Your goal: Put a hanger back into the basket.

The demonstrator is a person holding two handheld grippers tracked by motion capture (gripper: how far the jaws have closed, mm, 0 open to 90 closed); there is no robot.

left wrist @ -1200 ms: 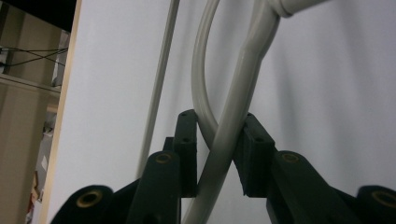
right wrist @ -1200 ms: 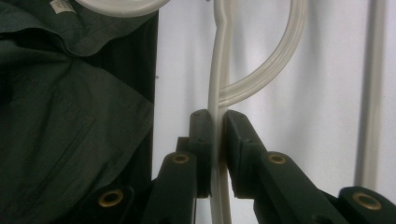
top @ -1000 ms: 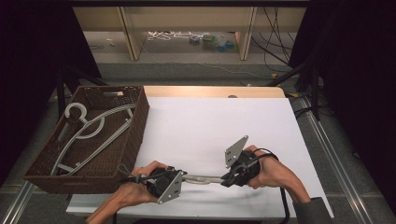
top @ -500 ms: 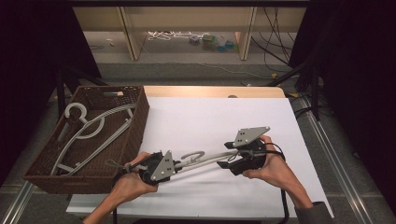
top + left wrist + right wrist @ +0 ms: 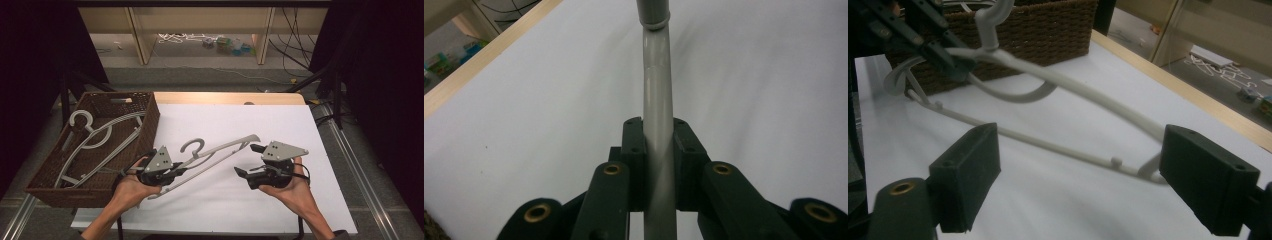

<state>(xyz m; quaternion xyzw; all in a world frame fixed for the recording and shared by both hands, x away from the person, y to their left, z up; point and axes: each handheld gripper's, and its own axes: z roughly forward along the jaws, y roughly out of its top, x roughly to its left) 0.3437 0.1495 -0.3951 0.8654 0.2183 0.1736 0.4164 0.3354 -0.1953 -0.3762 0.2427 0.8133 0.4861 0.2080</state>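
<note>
White sheeting covers the surface, with a strip of bare wood along its far edge and open shelving on the floor beyond. A brown wicker basket stands at the surface's left side, and pale grey hangers lie inside it (how many I cannot tell; at least two hooks and arms overlap).

Just right of the basket, the left tongs are closed tight on one arm of a grey hanger. In the left gripper view the two black pads press against the grey bar from both sides, and the bar runs straight up and away over the white sheet. This hanger slants up and to the right from the basket's near corner, its hook rising just beyond the left tongs, its far tip pointing toward the right hand. The left hand cups its gripper from below, close to the basket's front wall.

The right tongs are farther right of the basket, near the hanger's far end, gaping wide and holding nothing. In the right gripper view the hanger's end sits between the two spread pads, close to the right-side pad; whether it touches that pad I cannot tell. The basket fills the background there.
</note>
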